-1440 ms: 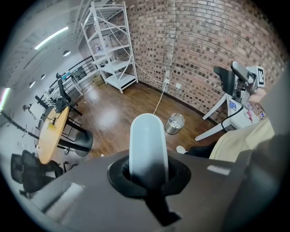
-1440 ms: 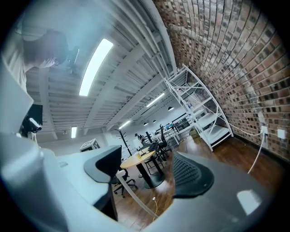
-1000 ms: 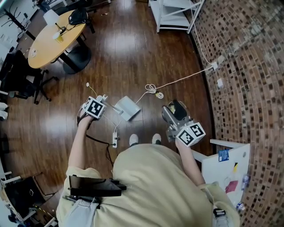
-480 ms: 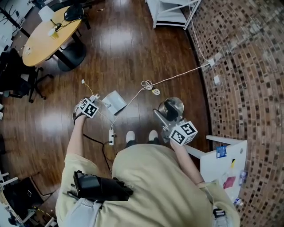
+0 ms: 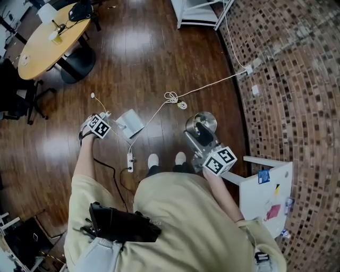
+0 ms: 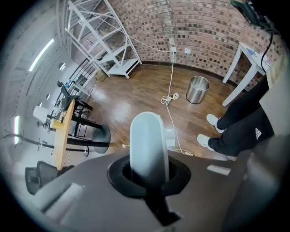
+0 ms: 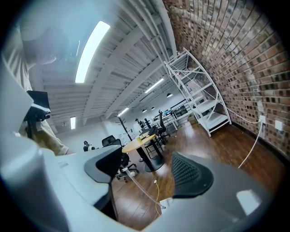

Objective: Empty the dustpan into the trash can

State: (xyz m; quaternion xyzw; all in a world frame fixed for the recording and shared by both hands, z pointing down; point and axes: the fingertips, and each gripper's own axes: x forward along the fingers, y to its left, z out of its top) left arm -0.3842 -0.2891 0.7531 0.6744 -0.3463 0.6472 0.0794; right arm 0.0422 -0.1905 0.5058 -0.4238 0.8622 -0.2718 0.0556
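Note:
My left gripper [image 5: 109, 125] is shut on the white dustpan [image 5: 130, 122], which hangs low over the wood floor at the left of my shoes. In the left gripper view the dustpan's rounded white handle [image 6: 147, 142] stands up between the closed jaws of the left gripper [image 6: 148, 171]. The steel trash can [image 5: 202, 120] stands on the floor near the brick wall, and shows as the trash can [image 6: 198, 89] beyond a coiled cable. My right gripper [image 5: 201, 137] hovers over the can's near rim. Its jaws stand open and empty in the right gripper [image 7: 149, 170] view.
A white cable with a coil [image 5: 172, 98] runs across the floor to a wall socket, and a power strip [image 5: 129, 160] lies by my left shoe. A round wooden table [image 5: 47, 40] stands at the far left, white shelving [image 5: 196, 15] ahead, a white desk [image 5: 265, 194] at my right.
My left gripper has sunk and moved left with the dustpan, away from my shoes. The right gripper has stayed by the trash can, which now shows more fully.

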